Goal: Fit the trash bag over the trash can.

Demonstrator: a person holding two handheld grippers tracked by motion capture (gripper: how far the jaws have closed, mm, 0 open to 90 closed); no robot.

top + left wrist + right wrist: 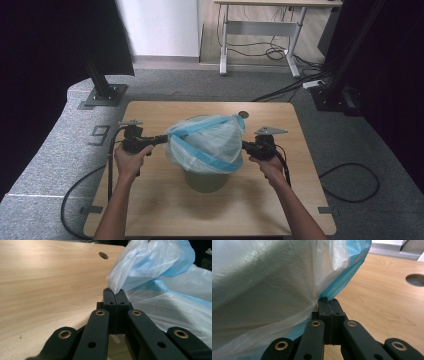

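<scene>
The left gripper [164, 138] is clamped on the rim of a translucent blue-edged plastic bag [206, 143], and the right gripper [245, 145] is clamped on the opposite rim, so the bag hangs stretched between them. Directly below the bag, midway between both grippers, a green bin [205, 181] stands on the worktop [165, 210]. In each gripper view the jaws meet with film pinched at the tips.

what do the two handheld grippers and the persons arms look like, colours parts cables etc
Both the left gripper and the right gripper are matt black, with flat linkage bars pinned by brass-coloured rivets and small square jaw pads. Each carries a grey three-cornered plate on top, and a black cable trails from each toward the table edge. The forearms are bare: no sleeves, gloves or watch.
</scene>
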